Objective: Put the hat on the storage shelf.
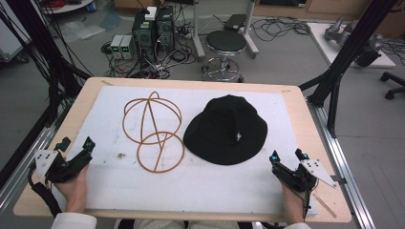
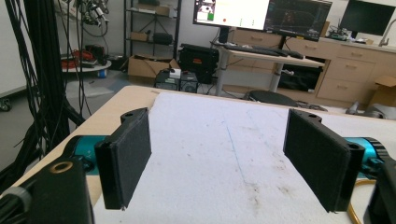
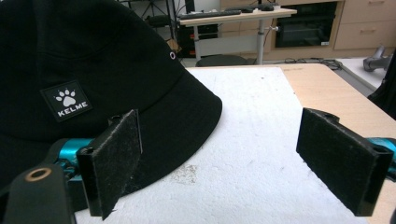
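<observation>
Just ahead of the right gripper (image 1: 287, 158) and a little to its inner side lies the black bucket hat (image 1: 225, 129), brim flat on the white foam sheet (image 1: 200, 186); in the right gripper view its brim edge (image 3: 205, 116) sits close beside the inner jaw. Both jaws of that gripper stand wide apart with nothing between them. The left gripper (image 1: 75, 144) is likewise spread wide and empty, resting near the sheet's near corner, with the copper-coloured wire hat stand (image 1: 154, 130) ahead of it and towards the middle.

The likely work is getting the hat onto the stand, and several things could spoil it. The brim is soft and thin: a pinch that catches only the edge could let the hat sag or slip out when lifted. The stand looks light and lies tipped on its rings, so a brush from either gripper could roll it away. A jaw driven too low might dig into the foam, which is already scuffed and stained.

Under the foam is a pale wooden table (image 1: 305, 114). Beyond the grippers the room holds a round stool (image 1: 225, 44), computer boxes with tangled cables (image 1: 153, 33) on a grey floor, and black frame struts at both sides.
</observation>
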Tool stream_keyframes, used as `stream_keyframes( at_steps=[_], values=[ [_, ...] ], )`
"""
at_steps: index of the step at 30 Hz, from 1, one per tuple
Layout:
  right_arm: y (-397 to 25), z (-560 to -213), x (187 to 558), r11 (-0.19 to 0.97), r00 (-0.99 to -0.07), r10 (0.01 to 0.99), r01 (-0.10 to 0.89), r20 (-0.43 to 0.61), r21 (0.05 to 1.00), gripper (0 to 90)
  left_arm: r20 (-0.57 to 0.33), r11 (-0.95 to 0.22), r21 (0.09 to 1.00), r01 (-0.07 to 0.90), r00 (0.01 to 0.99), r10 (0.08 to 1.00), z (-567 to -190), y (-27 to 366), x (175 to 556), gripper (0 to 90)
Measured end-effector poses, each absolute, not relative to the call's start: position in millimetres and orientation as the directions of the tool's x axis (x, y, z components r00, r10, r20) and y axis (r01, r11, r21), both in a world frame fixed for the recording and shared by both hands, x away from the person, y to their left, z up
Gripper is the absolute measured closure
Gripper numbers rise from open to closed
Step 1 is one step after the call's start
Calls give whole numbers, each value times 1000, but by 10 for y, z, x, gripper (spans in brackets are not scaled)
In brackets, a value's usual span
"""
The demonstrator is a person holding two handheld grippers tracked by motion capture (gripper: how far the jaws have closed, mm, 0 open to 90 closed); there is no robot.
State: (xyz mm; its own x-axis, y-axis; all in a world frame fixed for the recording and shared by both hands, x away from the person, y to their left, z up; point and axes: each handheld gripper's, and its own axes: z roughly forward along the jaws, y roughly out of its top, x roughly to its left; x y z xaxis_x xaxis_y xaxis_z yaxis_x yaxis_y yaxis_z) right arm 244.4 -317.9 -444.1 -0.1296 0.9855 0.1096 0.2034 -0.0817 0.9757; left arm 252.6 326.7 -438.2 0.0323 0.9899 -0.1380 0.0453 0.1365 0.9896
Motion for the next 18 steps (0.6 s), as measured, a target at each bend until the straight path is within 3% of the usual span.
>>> stream_keyframes(
  at_steps=[18],
  values=[
    [-3186, -4441, 2436, -77, -130, 986, 206, 105, 976, 133, -138, 137, 989, 49, 37, 990, -4383, 3258, 2538, 236]
  ],
)
